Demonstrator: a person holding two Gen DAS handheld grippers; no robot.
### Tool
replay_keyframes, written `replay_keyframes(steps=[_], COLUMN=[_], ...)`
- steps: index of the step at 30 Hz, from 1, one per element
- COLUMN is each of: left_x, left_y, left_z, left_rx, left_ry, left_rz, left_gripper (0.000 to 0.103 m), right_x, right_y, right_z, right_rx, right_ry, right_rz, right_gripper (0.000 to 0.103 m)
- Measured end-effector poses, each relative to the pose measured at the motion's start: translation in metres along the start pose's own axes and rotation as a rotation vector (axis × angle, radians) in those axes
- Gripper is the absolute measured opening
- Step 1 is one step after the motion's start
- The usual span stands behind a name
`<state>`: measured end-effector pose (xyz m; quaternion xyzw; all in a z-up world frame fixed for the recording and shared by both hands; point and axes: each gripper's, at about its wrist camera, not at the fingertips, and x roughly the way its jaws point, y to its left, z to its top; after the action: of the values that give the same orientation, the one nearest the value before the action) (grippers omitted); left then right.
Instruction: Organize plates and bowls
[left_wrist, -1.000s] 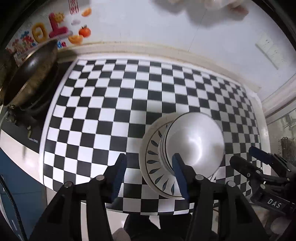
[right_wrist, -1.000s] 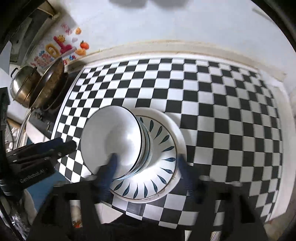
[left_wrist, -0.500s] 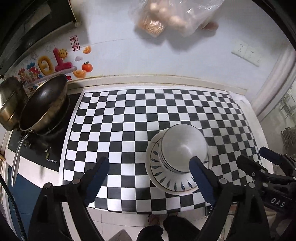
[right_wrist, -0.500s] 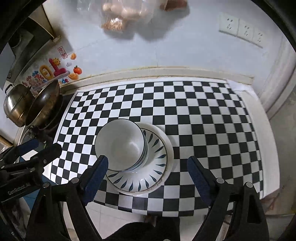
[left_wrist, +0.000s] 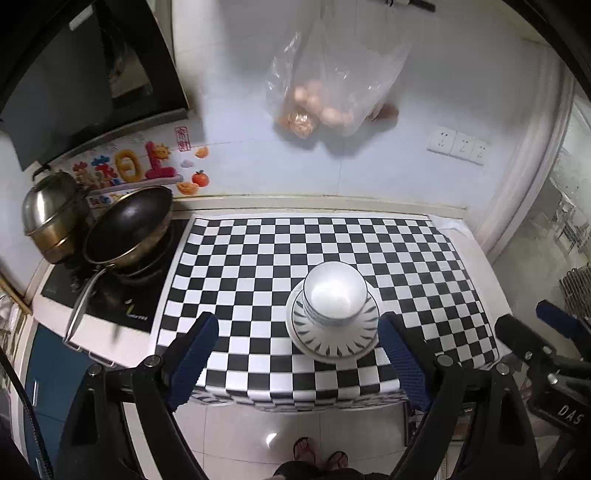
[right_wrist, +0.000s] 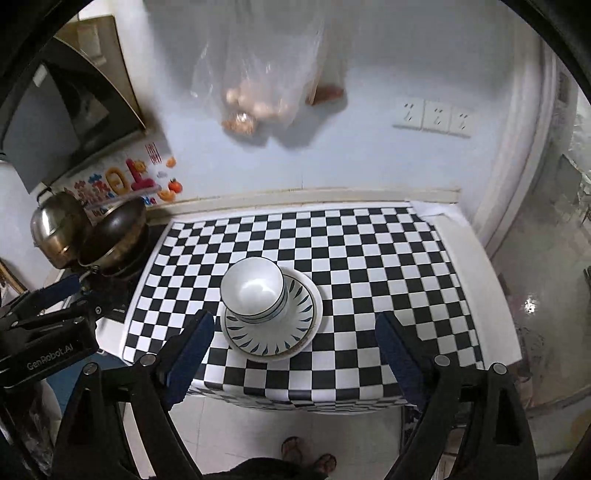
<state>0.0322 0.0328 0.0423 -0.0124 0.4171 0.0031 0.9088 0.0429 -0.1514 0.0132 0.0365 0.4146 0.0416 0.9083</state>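
The bench (left_wrist: 258, 254) is covered by a black-and-white checked cloth (right_wrist: 369, 258) that hangs over its near edge. A plate (left_wrist: 334, 341) with a dark leaf pattern lies on the cloth, ahead of the left fingers (left_wrist: 194, 354) and nearer the right-hand one of that pair; in the right wrist view the plate (right_wrist: 295, 332) sits ahead of the fingers (right_wrist: 188, 350), nearer the left-hand one. A bowl stack (left_wrist: 334, 299) stands on the plate. Left of the cloth a cooktop (left_wrist: 110, 306) carries a wok (left_wrist: 127, 225) and a steel pot (left_wrist: 51, 218).

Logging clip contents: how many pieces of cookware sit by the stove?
2: a steel pot at the far left, and a dark wok tilted against it on the cooktop.
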Motion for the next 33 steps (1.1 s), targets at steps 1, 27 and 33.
replay_keyframes(steps=[1,27,33], left_x=[-0.01,-0.116,-0.116], left_y=[-0.002,-0.028,-0.028], left_z=[-0.005,-0.062,-0.063], left_rx=[0.003,-0.028,-0.035], left_ry=[-0.007,-0.078,-0.08], left_rz=[0.008,0.047,0.047], left_gripper=[0.088,0.088,0.088], right_x=[-0.016,-0.159,-0.158], right_y=[0.0,-0.007,-0.01], right_z=[-0.004,-0.049,-0.049], right_rx=[-0.004,-0.099,-0.104], right_ry=[-0.015,-0.15,-0.14], right_rz=[0.002,-0.008,-0.01], right_gripper=[0.092,0.094,0.094])
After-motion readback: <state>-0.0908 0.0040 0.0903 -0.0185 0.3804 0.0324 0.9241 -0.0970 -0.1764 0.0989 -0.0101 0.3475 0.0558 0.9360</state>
